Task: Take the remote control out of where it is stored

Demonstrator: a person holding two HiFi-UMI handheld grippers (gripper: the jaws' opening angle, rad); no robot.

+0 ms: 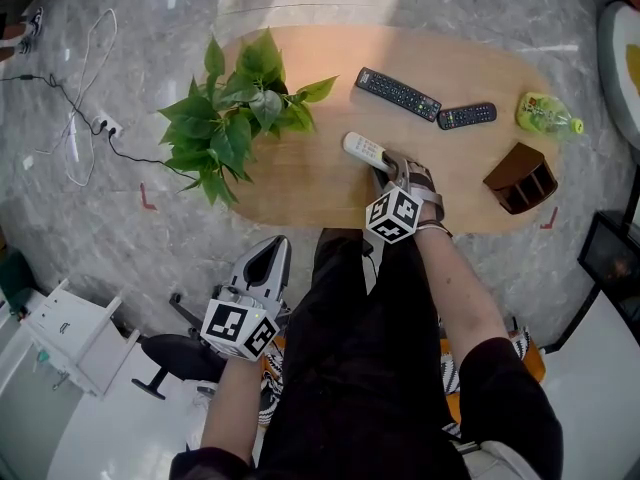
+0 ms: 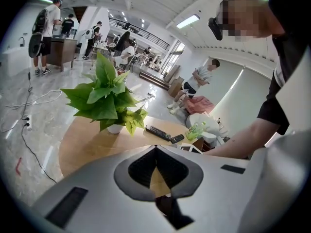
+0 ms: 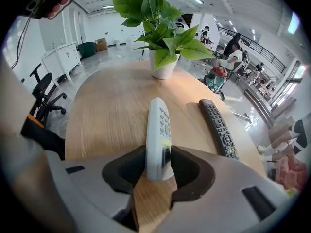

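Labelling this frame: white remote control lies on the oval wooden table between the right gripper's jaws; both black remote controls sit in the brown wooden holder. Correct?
No. The long black remote control and the short black remote control lie on the oval wooden table, clear of the brown wooden holder, per the head view. The white remote control does lie between the right gripper's jaws.

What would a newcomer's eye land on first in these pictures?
Probably the leafy green plant at the left end of the oval wooden table. Next comes the white remote lying mid-table, its near end between the jaws of the right hand-held gripper. Beyond it lie a long black remote and a short black remote, with a green bottle further right.
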